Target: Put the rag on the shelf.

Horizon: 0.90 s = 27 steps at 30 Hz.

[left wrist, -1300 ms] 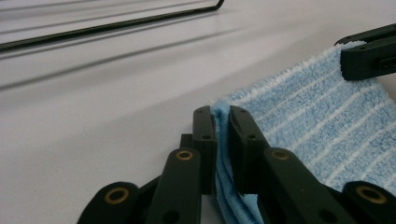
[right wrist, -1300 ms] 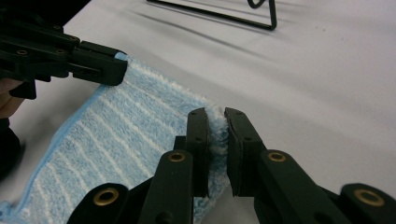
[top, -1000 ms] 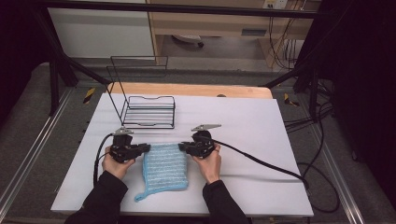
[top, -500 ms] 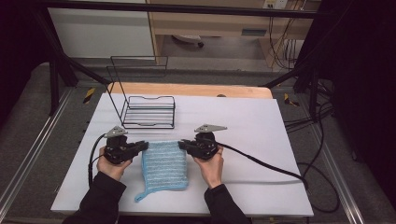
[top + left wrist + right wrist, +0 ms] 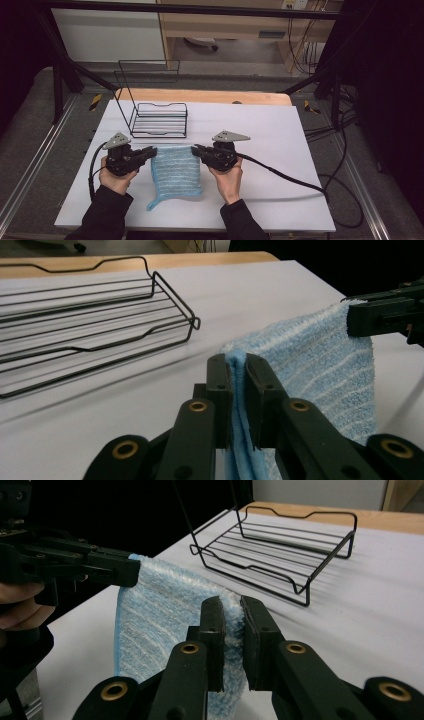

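Blue cloth (image 5: 176,170) hangs between left claw (image 5: 152,151); right claw (image 5: 196,149).

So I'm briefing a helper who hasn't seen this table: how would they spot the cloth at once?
On the white table, look at the near edge in front of the black wire rack. Between the left hand-held gripper and the right hand-held gripper hangs the blue cloth, each top corner pinched. It is the one soft, fuzzy thing there, light blue with pale stripes.

- I can read no text, label, brand, number or sign anywhere around the wire rack (image 5: 159,120) on my table.
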Available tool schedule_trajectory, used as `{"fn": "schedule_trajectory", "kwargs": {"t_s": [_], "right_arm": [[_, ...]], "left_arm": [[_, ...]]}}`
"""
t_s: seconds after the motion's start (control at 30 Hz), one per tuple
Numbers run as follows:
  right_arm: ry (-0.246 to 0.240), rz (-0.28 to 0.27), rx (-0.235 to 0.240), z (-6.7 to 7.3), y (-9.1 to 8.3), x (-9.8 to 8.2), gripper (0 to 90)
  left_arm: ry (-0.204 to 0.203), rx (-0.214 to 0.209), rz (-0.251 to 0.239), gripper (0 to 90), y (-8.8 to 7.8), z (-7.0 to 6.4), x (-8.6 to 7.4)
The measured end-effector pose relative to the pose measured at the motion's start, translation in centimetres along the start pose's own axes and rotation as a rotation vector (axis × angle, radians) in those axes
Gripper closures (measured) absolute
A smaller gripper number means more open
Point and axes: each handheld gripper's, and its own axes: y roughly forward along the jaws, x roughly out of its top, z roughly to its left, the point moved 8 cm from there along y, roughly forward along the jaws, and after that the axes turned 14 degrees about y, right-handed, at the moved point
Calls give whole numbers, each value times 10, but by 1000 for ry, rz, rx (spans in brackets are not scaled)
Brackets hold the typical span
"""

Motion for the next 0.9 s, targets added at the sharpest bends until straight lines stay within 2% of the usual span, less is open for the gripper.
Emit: {"fn": "schedule_trajectory", "kwargs": {"t_s": [0.17, 0.47, 0.9], "right_arm": [[-26, -33, 6, 9, -6, 8, 812], [-59, -81, 25, 25, -12, 21, 812], [-105, -187, 42, 48, -17, 49, 815]], "left_arm": [[17, 11, -37, 815, -9, 0, 9], [20, 33, -98, 815, -24, 2, 23], [46, 80, -201, 815, -45, 10, 53]]}}
